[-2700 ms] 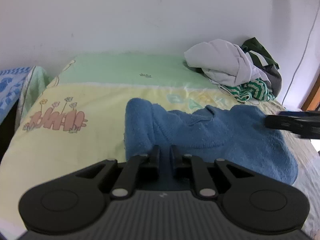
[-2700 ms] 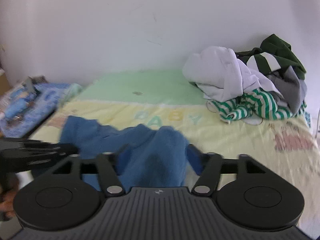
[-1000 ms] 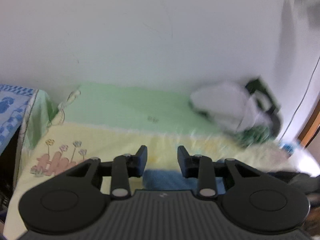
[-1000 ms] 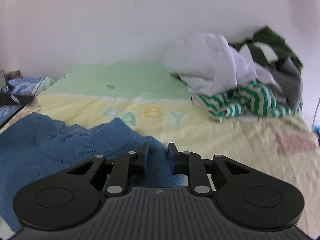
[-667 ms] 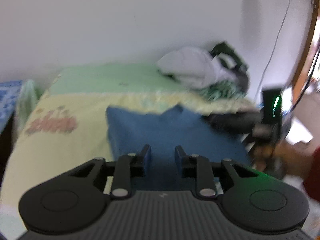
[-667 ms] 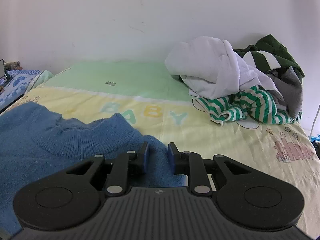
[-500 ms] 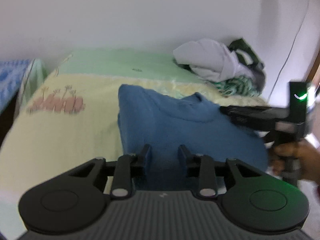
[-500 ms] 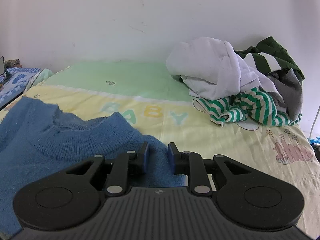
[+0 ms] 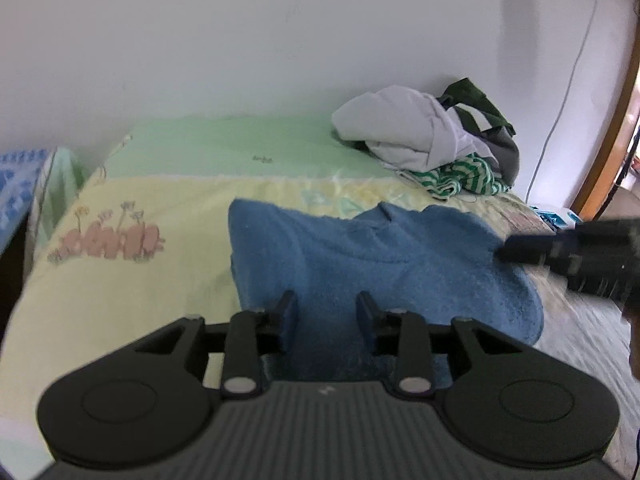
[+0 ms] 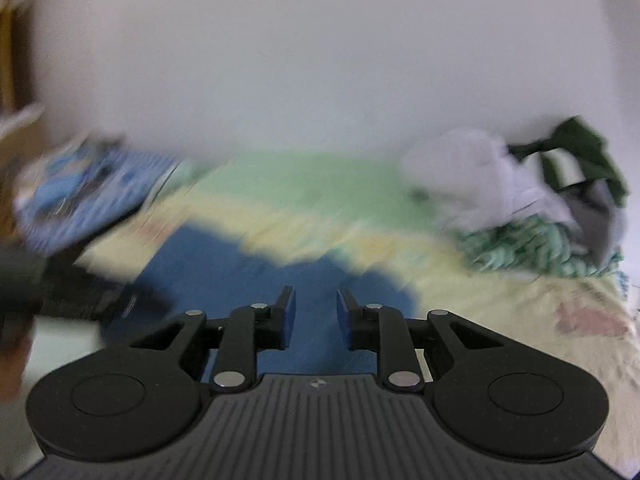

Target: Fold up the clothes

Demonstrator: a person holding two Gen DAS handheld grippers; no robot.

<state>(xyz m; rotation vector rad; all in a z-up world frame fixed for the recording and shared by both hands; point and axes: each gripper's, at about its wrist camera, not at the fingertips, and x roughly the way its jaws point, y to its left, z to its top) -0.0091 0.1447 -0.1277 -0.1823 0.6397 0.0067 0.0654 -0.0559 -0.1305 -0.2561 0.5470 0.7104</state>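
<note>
A blue knit sweater (image 9: 372, 256) lies folded over on the bed, its neckline toward the wall. My left gripper (image 9: 325, 312) is open just above the sweater's near edge, with nothing between its jaws. My right gripper (image 10: 314, 312) is open too, above the sweater (image 10: 248, 276) in a blurred right wrist view. In the left wrist view the right gripper (image 9: 520, 250) shows at the sweater's right edge. In the right wrist view the left gripper (image 10: 132, 300) shows at the sweater's left side.
A pile of unfolded clothes (image 9: 432, 148), white, dark green and green-striped, sits at the back right of the bed (image 9: 140, 280); it also shows in the right wrist view (image 10: 520, 208). A blue patterned cloth (image 10: 88, 188) lies left of the bed. A white wall stands behind.
Both grippers have opened and let go of the sweater, which now lies on the bed. The right gripper has pulled back and swung, blurring its view. The left jaws have spread wider.
</note>
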